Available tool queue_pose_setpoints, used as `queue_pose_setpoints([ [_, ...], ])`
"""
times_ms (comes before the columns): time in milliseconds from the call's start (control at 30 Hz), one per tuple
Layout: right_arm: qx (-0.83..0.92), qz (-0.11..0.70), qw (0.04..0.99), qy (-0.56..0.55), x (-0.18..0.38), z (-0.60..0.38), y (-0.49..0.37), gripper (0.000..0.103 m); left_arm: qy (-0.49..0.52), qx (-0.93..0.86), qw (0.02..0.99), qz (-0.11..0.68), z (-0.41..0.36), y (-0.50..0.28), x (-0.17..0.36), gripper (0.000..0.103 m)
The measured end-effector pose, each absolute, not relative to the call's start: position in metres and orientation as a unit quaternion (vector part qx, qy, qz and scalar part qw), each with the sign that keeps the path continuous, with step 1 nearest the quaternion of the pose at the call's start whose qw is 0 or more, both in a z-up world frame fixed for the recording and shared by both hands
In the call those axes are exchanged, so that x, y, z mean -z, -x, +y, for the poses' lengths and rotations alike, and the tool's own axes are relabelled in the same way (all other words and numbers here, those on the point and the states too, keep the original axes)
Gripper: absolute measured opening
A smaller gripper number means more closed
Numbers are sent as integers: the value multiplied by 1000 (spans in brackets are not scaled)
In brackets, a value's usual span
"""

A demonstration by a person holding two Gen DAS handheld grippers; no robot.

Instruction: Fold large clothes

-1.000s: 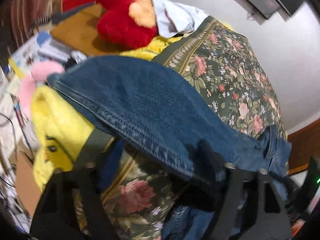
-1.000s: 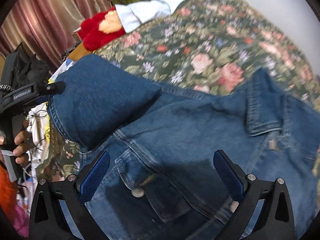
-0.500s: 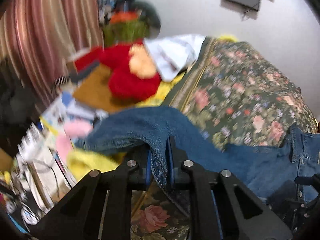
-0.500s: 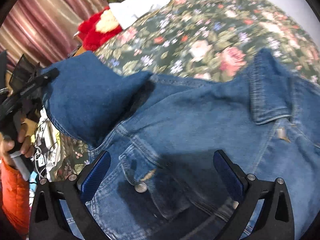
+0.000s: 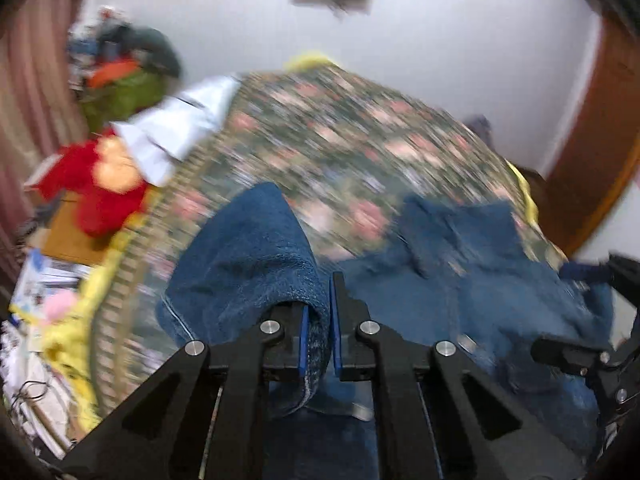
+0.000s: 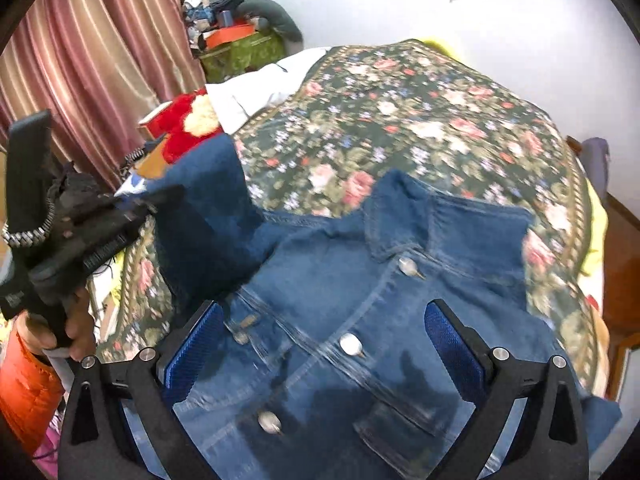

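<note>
A blue denim jacket [image 6: 360,300] lies front up, buttons showing, on the flowered bedspread [image 6: 400,112]. My left gripper [image 5: 318,312] is shut on the edge of the jacket's sleeve [image 5: 248,248], which is lifted off the bed and drapes over the fingers. In the right wrist view a hand [image 6: 76,332] holds that gripper at the left, with the sleeve raised beside it. My right gripper [image 6: 322,308] hangs open above the jacket's buttoned front, with nothing between its blue pads [image 6: 188,348].
A red plush toy [image 6: 184,128] and a white cloth [image 6: 260,88] lie at the bed's far left corner. Striped curtains [image 6: 80,60] and a cluttered green box [image 6: 240,52] stand behind. A wooden door [image 5: 600,140] is at the right. Papers and yellow fabric crowd the left bedside.
The left gripper closed on the sleeve's edge and lifted it up and inward over the jacket. The right gripper rose away from the jacket's front and stayed open.
</note>
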State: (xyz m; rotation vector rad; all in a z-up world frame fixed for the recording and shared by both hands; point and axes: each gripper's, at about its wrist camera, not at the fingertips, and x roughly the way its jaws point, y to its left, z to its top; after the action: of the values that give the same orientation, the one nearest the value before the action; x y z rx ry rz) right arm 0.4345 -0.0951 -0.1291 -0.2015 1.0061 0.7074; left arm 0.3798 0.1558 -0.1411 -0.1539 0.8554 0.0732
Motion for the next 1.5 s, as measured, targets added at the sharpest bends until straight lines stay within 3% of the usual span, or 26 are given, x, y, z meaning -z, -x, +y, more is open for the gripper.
queue_pose_setpoints([
  [233,-309,490,810,94,145,-128,-423,101,78,67,854,510,93,-384,197,8],
  [467,-307,501,804,87,152,-128,-423,101,74,91,839,532,79,-364,205,11],
  [600,-320,502,798,91,151,-109,-426,101,78,80,848,518,97,-349,183,53],
  [767,-352,495,787,108,148,-65,-429,101,69,21,878,473,147,-330,151,55],
  [833,-364,494,780,121,150,-43,-428,101,55,-20,888,456,170,-322,147,63],
  [1167,-398,532,718,207,209,71,-430,101,90,-120,853,499,266,-302,203,64],
  [1500,-338,521,710,330,279,123,-432,103,107,-122,831,532,282,-294,246,64],
])
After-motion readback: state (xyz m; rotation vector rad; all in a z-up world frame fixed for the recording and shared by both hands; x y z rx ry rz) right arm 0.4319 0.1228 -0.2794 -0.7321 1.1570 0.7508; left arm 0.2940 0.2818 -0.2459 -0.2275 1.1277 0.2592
